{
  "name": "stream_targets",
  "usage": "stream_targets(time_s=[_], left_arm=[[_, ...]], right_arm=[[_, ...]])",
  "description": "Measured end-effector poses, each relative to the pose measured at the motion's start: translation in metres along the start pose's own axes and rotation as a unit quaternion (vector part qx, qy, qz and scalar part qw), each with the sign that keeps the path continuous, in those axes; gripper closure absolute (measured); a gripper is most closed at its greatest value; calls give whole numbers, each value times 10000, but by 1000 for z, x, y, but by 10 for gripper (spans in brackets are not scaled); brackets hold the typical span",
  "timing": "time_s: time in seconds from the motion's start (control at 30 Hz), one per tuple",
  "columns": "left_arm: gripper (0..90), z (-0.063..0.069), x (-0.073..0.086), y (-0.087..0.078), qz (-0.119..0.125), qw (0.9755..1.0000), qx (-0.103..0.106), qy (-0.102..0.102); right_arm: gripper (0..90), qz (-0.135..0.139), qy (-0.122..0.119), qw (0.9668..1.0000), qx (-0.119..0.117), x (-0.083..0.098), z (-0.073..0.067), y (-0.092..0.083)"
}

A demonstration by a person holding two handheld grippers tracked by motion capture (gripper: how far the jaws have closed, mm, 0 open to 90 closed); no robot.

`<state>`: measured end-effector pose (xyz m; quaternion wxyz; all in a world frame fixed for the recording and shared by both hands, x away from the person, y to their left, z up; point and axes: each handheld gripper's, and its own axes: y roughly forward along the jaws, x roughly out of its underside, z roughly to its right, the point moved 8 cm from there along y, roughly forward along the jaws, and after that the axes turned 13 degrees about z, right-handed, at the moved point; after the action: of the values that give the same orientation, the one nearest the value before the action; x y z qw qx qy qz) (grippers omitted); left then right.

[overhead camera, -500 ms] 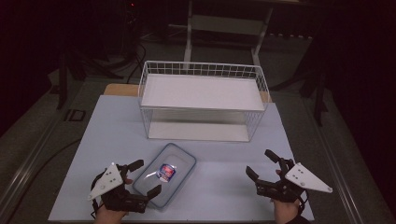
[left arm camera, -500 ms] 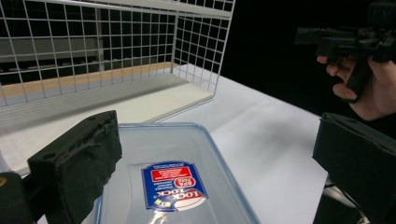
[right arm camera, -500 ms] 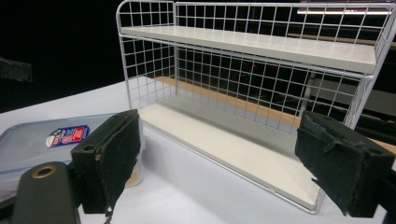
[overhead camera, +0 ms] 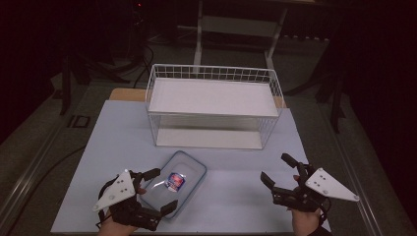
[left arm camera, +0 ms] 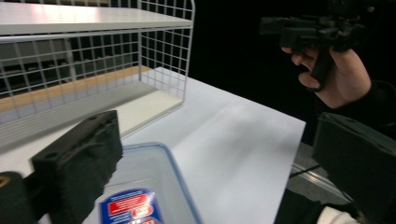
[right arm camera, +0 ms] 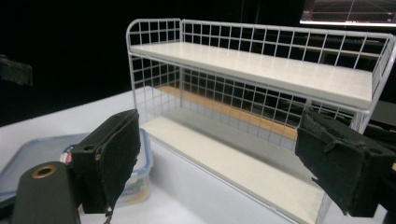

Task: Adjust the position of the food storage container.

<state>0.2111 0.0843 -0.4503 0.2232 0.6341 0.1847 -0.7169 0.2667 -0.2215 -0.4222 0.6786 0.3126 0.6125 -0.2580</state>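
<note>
Both grippers wide open: left gripper [overhead camera: 156,189] should straddle the container [overhead camera: 174,182] at 1 o'clock, right gripper [overhead camera: 278,176] idle.

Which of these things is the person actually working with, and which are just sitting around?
In use:
- lidded plastic container, between the open jaws of the left claw
- right claw, open, holding nothing

Just there:
- white wire shelf rack
- pale blue table
</note>
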Motion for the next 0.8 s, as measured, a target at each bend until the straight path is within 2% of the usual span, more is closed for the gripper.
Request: stream_targets(time_s=[0.1,0.2,0.27,0.3,0.33,0.4,0.43,0.5,0.6,0.63,0.8], left_arm=[[80,6,6,6,-231,9996,144,-49],[154,8,18,13,-486,9988,7,-60],[239,8,21,15,-542,9985,13,-59],[239,10,30,18,-690,9976,33,-65],[356,10,35,19,-781,9969,54,-93],[455,11,42,21,-945,9955,48,-67],[519,12,44,21,-1001,9949,81,-119],[606,12,51,22,-1186,9928,37,-130],[713,12,61,22,-1414,9895,-8,-284],[742,13,64,22,-1478,9884,39,-357],[873,16,81,23,-1897,9812,50,-363]], right_arm=[[137,31,43,10000,-19,-3,1,0],[137,28,96,9999,6,-2,2,0],[137,11,116,9999,9,-1,2,0],[137,0,105,9999,20,0,3,0],[137,-24,86,10000,19,2,2,0],[137,-45,116,9999,21,5,1,0],[137,-56,136,9999,20,6,1,1],[137,-84,162,9998,6,8,1,1],[137,-93,203,9998,8,10,2,2],[137,-88,197,9998,12,10,2,2],[137,-123,180,9998,30,14,4,2]])
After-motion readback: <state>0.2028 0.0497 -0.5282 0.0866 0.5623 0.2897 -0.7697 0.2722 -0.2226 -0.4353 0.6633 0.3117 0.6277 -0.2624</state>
